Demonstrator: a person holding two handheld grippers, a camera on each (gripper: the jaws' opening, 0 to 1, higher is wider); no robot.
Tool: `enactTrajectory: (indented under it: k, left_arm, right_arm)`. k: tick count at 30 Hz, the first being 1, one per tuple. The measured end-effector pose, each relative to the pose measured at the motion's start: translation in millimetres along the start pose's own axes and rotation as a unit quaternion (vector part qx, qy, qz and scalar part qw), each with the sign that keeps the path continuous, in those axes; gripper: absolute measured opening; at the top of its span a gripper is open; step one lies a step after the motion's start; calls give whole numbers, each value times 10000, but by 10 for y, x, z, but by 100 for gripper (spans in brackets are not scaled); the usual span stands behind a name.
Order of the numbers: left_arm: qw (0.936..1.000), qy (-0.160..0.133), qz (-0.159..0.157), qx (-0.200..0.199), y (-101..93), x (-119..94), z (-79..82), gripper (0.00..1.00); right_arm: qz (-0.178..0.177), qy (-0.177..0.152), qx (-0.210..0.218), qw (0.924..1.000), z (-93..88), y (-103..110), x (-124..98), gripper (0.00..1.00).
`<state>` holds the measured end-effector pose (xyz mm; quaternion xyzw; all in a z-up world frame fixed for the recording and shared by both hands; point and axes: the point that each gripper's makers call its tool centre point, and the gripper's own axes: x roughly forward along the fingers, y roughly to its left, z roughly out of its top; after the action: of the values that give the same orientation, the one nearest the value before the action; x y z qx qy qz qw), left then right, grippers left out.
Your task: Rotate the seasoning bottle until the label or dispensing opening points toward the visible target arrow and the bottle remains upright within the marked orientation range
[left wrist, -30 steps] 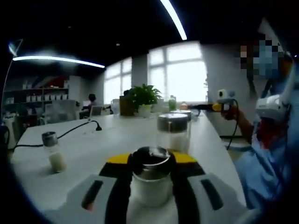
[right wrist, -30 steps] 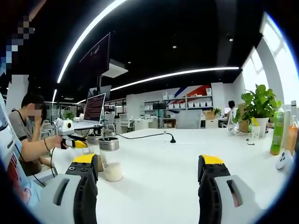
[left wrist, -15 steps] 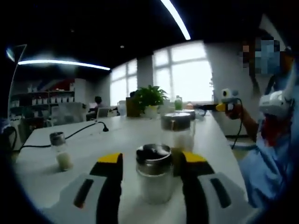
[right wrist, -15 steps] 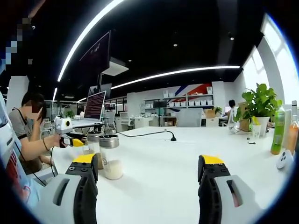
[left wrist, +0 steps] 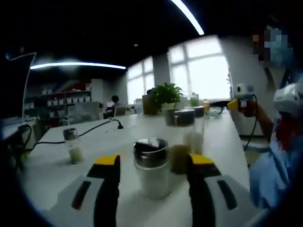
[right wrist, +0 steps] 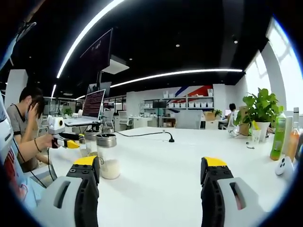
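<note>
Left gripper (left wrist: 154, 163) spread wide, the seasoning bottle (left wrist: 151, 166) standing upright between its jaws, untouched, metal cap up. Just behind, a brown-filled jar (left wrist: 180, 142) crowds it; a small shaker (left wrist: 73, 146) sits well left. Right gripper (right wrist: 151, 170) gapes over bare white table (right wrist: 161, 165), a white-powder jar (right wrist: 107, 156) beside its left jaw.

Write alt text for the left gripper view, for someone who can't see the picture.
A glass seasoning jar with a metal lid stands upright on a white table, between the open yellow-tipped jaws of the left gripper, apparently untouched. More jars stand just behind it, a small one stands off to the left, and a potted plant sits near bright windows.
</note>
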<state>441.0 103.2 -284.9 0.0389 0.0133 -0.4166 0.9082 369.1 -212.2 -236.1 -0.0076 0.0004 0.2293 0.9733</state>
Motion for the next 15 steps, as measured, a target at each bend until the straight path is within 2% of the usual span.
enactTrajectory:
  k: [5,9,11,12,15]
  left_arm:
    - [9994,-210,257,-90,-65,-29,97,61]
    - [9980,-217,581,-103,-65,-61,114,63]
    - [9970,-455,613,-154,-108,-81,192,63]
    - [9970,-438,622,-153,-132,-84,188,63]
    - [9952,-201,956,36,-124,-96,115,63]
  right_arm:
    - [50,26,-46,10000,-1,33,-2,91]
    - [17,13,-47,10000,9,19,-8,91]
    - [12,18,-43,10000,6,16,-9,91]
    - [13,15,-39,10000,6,15,-9,91]
    - [37,30,-12,10000,-2,30,-8,91]
